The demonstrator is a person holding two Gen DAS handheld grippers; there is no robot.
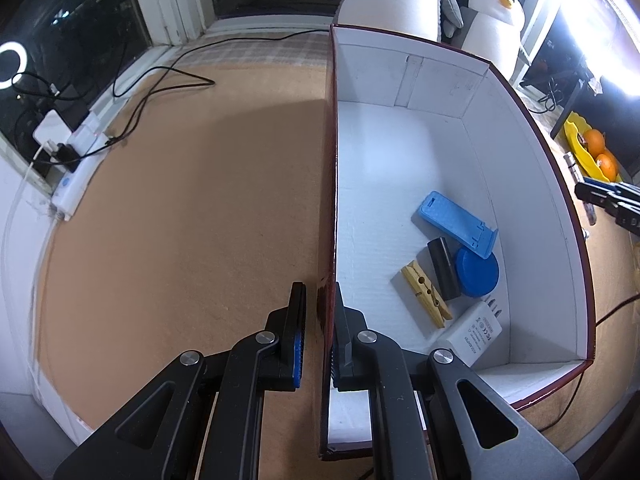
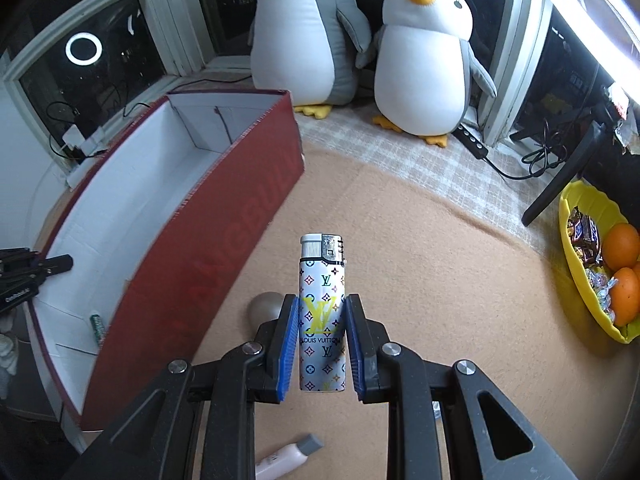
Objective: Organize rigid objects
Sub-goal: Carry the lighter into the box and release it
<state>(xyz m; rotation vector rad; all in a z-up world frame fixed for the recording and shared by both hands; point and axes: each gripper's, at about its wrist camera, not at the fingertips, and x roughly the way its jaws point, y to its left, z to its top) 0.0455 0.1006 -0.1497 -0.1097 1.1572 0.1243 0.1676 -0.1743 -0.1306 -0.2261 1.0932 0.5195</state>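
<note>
The left gripper (image 1: 320, 300) points steeply down at the near end of the red box (image 1: 576, 216), its two fingers closed tight on the box's left wall (image 1: 331, 184), one finger outside over the tan blanket (image 1: 180, 208), the other inside against the white lining. Within the box, toward its right wall, lie a blue phone stand (image 1: 456, 224), a black cylinder (image 1: 443, 268), a blue lid (image 1: 480, 274), a wooden clothespin (image 1: 426, 294) and a white charger (image 1: 472, 330), all close together.

To the right of the box, the right gripper (image 2: 322, 320) also tilts steeply down above the blanket. Its blue-padded fingers (image 2: 289, 344) are nearly closed, clamping a white patterned lighter (image 2: 322, 312) by its lower body; the lighter stands along the fingers, metal cap pointing away from the camera, clear of the blanket. A small round grey object (image 2: 266, 306) sits just left of the fingers, and a pale tube (image 2: 288, 456) lies below them. At far right, a yellow bowl (image 2: 576, 264) holds oranges and sweets.
</note>
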